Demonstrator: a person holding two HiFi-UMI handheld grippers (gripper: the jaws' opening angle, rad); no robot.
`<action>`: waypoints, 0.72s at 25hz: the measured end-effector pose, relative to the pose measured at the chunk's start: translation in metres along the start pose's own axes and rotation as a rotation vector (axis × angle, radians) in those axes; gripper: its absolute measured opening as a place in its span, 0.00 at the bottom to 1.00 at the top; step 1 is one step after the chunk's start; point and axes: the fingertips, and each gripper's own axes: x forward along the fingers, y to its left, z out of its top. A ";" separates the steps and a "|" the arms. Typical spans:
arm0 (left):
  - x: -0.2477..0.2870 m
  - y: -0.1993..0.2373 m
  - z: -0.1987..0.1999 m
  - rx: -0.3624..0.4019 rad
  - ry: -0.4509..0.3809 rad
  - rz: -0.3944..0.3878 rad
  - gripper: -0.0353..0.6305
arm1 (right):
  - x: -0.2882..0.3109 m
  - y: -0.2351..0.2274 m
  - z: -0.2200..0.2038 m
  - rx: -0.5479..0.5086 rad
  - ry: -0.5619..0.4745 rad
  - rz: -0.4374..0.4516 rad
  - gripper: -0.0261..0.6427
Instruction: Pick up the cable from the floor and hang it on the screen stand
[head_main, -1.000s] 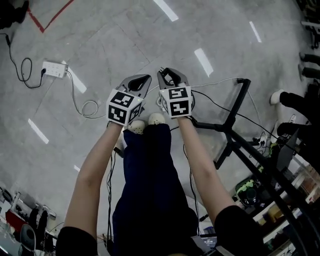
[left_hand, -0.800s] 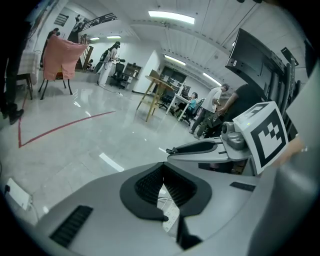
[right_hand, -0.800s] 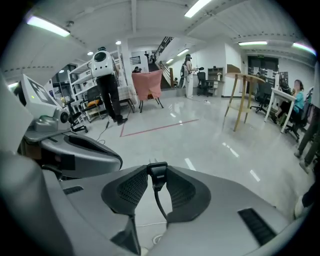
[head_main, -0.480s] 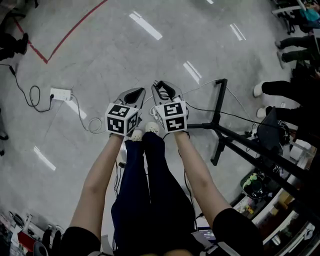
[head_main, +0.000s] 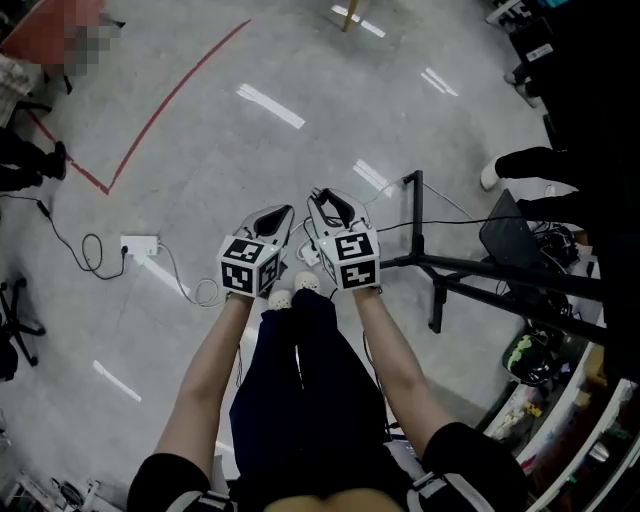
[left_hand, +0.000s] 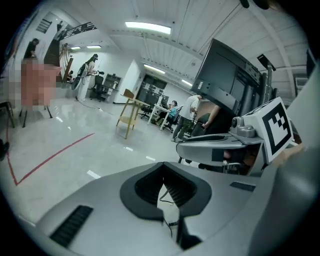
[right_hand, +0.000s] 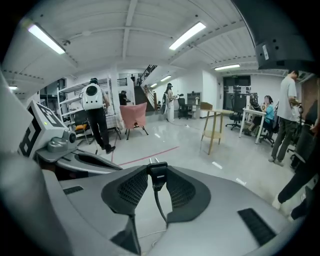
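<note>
One step looks done: the right gripper (right_hand: 156, 169) pinches the cable (right_hand: 159, 202) by its plug (right_hand: 158, 176), clear of the floor (head_main: 200, 150). The left gripper (left_hand: 163, 167) is closed and empty. Next, probably, comes draping it over the screen stand (head_main: 470, 268) nearby.

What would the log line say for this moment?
right gripper: jaws shut on cable plug | left gripper: jaws together | screen stand: at person's right

Left tool (head_main: 286, 210) and right tool (head_main: 320, 195) have apparently risen, the floor (head_main: 200, 150) looking farther below.
</note>
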 end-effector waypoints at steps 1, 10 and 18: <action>-0.002 -0.013 0.008 0.025 0.003 -0.020 0.06 | -0.012 -0.005 0.007 -0.002 -0.010 -0.013 0.24; -0.019 -0.112 0.066 0.169 -0.027 -0.219 0.06 | -0.106 -0.036 0.064 0.035 -0.115 -0.120 0.24; -0.028 -0.185 0.102 0.219 -0.060 -0.395 0.06 | -0.183 -0.064 0.096 0.059 -0.209 -0.200 0.24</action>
